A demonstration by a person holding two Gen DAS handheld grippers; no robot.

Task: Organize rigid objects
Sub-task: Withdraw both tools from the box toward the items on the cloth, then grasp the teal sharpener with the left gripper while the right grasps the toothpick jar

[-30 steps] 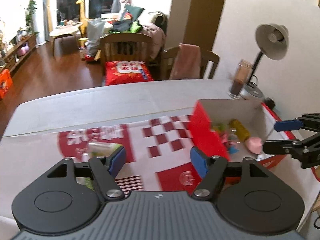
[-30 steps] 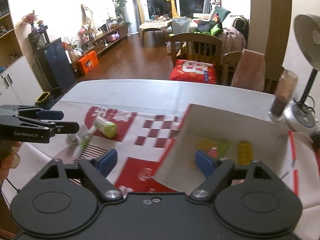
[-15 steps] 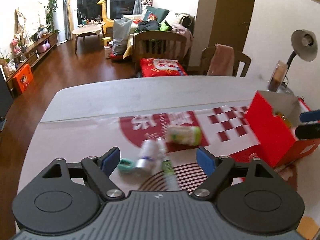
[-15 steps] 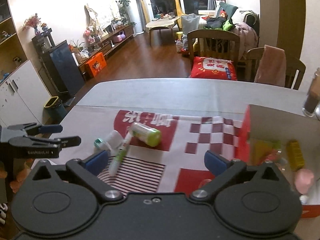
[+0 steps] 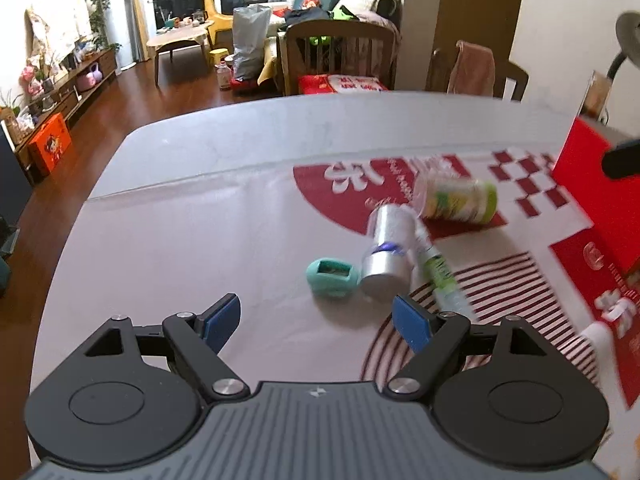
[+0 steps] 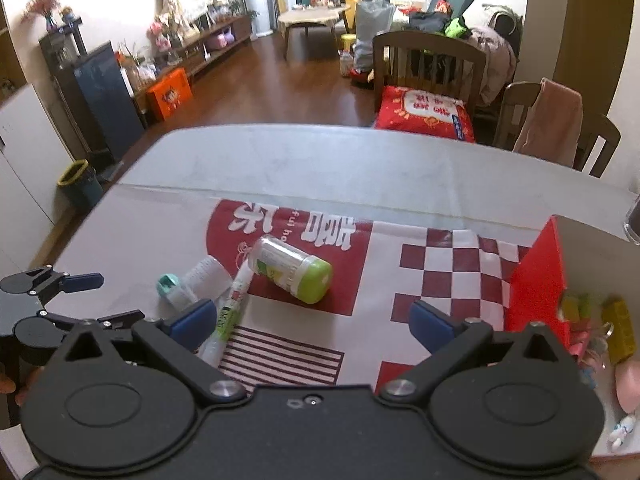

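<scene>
On the red-and-white cloth lie a green-capped jar (image 5: pixel 458 200) (image 6: pixel 292 274), a silver can (image 5: pixel 386 254) (image 6: pixel 206 276), a white-green tube (image 5: pixel 438 272) (image 6: pixel 230 312) and a small teal object (image 5: pixel 332 277) (image 6: pixel 168 283). My left gripper (image 5: pixel 316 322) is open and empty, just short of the teal object; it also shows in the right wrist view (image 6: pixel 86 298). My right gripper (image 6: pixel 312 320) is open and empty, in front of the jar. A red box (image 5: pixel 596 196) (image 6: pixel 538 284) at the right holds several small toys.
A grey table (image 6: pixel 320 160) carries the cloth. Wooden chairs (image 6: pixel 428 64) stand at its far side. A dark cup (image 6: pixel 632 220) stands behind the box, and a lamp (image 5: pixel 628 40) is at the far right.
Both grippers have swung left, away from the red box and toward the loose objects. The left gripper has come closer to the teal object and the can. Both stayed open.
</scene>
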